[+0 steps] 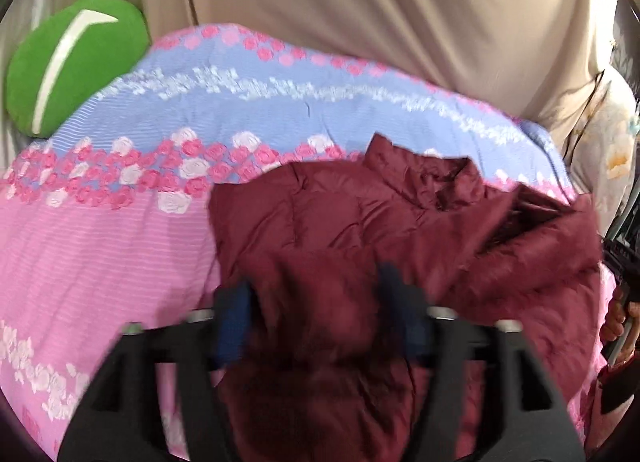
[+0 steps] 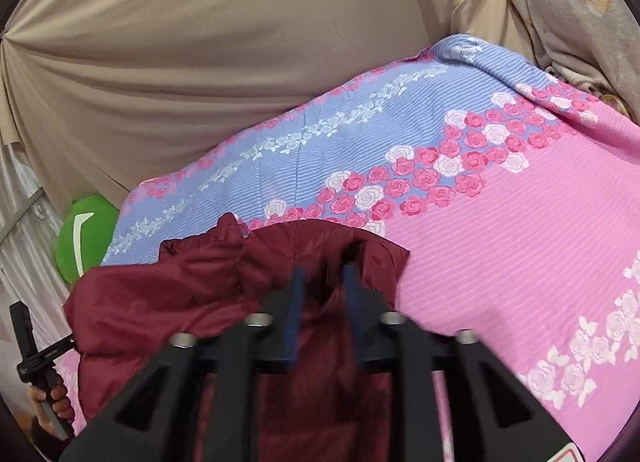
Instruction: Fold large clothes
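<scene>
A dark red puffer jacket (image 1: 400,222) lies crumpled on a pink and blue flowered bedspread (image 1: 100,230). In the left wrist view my left gripper (image 1: 320,294) has its blue-padded fingers (image 1: 234,322) spread wide with a bunch of jacket cloth between them. In the right wrist view the jacket (image 2: 180,294) lies at lower left. My right gripper (image 2: 323,282) has its blue pads (image 2: 297,302) closer together with a fold of jacket cloth between them. The view is blurred.
A green plush cushion (image 1: 68,62) sits at the bed's far left corner, also in the right wrist view (image 2: 84,238). A beige sheet (image 1: 360,2) hangs behind the bed. A flowered cloth (image 2: 568,2) hangs at the right. The other hand-held gripper (image 2: 36,366) shows at the left edge.
</scene>
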A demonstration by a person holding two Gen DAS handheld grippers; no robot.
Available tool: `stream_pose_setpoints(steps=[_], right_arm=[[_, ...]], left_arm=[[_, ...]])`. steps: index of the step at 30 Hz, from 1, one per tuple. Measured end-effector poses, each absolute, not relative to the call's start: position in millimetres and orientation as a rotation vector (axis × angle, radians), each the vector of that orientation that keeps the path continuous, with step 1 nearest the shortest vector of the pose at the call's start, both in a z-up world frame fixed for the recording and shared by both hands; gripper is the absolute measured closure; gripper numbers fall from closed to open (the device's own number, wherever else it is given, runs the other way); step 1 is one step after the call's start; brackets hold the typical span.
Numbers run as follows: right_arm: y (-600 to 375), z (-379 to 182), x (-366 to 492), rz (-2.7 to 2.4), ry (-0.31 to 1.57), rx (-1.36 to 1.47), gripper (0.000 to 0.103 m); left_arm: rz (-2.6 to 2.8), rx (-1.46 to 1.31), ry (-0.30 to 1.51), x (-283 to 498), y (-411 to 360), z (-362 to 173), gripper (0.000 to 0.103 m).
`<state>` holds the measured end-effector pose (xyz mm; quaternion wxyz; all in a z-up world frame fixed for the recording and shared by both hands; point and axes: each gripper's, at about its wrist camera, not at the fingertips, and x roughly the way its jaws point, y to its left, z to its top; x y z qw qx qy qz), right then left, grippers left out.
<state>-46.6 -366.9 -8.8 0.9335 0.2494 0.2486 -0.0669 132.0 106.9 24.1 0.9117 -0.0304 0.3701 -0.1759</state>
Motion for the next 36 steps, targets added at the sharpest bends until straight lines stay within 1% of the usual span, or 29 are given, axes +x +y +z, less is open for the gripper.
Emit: stream_pose_setpoints(steps=[1, 2, 3, 4, 5, 10, 11, 12, 13, 14, 15, 16, 18, 20, 22, 24, 26, 27, 28, 30, 31, 32, 33, 34, 35, 36], right_arm=[[-367, -8, -54, -0.137, 0.498, 0.514, 0.044], [-367, -9, -63, -0.138, 0.492, 0.516, 0.044], [-366, -10, -70, -0.143, 0.496, 0.511, 0.044], [-364, -12, -75, -0.146, 0.502, 0.504, 0.042], [-363, -15, -80, -0.146, 0.514, 0.499, 0.039], [-353, -39, -86, -0.103, 0.6, 0.541, 0.038], [-351, -42, -85, -0.102, 0.615, 0.536, 0.038], [-346, -47, -84, -0.11, 0.634, 0.524, 0.038], [-343, -50, -83, -0.121, 0.65, 0.506, 0.046], [-340, -51, -82, -0.13, 0.661, 0.487, 0.079], [-336, -50, -82, -0.137, 0.67, 0.459, 0.089], [-334, -45, -86, -0.124, 0.657, 0.45, 0.096], [-335, -28, -107, -0.072, 0.567, 0.482, 0.099], [-342, -11, -135, -0.045, 0.491, 0.529, 0.1], [-349, -11, -151, -0.057, 0.491, 0.552, 0.1], [-353, -28, -151, -0.104, 0.567, 0.539, 0.1], [-353, -60, -136, -0.147, 0.713, 0.521, 0.1], [-352, -69, -131, -0.158, 0.755, 0.516, 0.099], [-350, -73, -128, -0.167, 0.777, 0.508, 0.098], [-347, -60, -129, -0.215, 0.761, 0.447, 0.096], [-345, -49, -131, -0.242, 0.736, 0.405, 0.088], [-344, -35, -133, -0.27, 0.706, 0.363, 0.08], [-344, -19, -133, -0.289, 0.672, 0.33, 0.077], [-345, -5, -132, -0.287, 0.64, 0.317, 0.072], [-346, 7, -129, -0.271, 0.611, 0.311, 0.067], [-346, 20, -122, -0.237, 0.578, 0.304, 0.063]], left_arm=[[-0.351, -0.07, 0.745, 125, 113, 27, 0.019], [-0.347, -0.077, 0.736, 121, 117, 30, 0.015], [-0.346, -0.089, 0.729, 115, 123, 32, 0.014], [-0.344, -0.098, 0.733, 112, 127, 31, 0.012], [-0.339, -0.106, 0.76, 110, 130, 27, 0.011], [-0.36, -0.155, 0.907, 109, 134, -3, 0.011], [-0.36, -0.172, 0.937, 109, 135, -11, 0.015], [-0.364, -0.189, 0.951, 109, 135, -15, 0.02], [-0.382, -0.213, 0.97, 109, 136, -19, 0.046], [-0.4, -0.226, 0.986, 109, 136, -21, 0.076], [-0.423, -0.253, 0.997, 108, 137, -20, 0.086], [-0.431, -0.269, 0.992, 106, 140, -16, 0.094], [-0.44, -0.258, 0.956, 94, 146, 1, 0.096], [-0.441, -0.24, 0.924, 80, 155, 17, 0.097], [-0.425, -0.215, 0.928, 69, 158, 21, 0.097], [-0.396, -0.173, 0.972, 69, 154, 8, 0.096], [-0.356, -0.123, 1.032, 76, 144, -15, 0.096], [-0.344, -0.105, 1.062, 79, 139, -25, 0.096], [-0.338, -0.101, 1.065, 80, 137, -26, 0.096], [-0.318, -0.087, 1.02, 77, 138, -11, 0.092], [-0.313, -0.098, 0.978, 73, 142, 1, 0.087], [-0.314, -0.112, 0.938, 72, 146, 15, 0.074], [-0.308, -0.119, 0.878, 69, 149, 34, 0.067], [-0.306, -0.119, 0.827, 69, 149, 47, 0.053], [-0.31, -0.112, 0.776, 70, 148, 60, 0.044], [-0.309, -0.094, 0.725, 74, 144, 73, 0.041]])
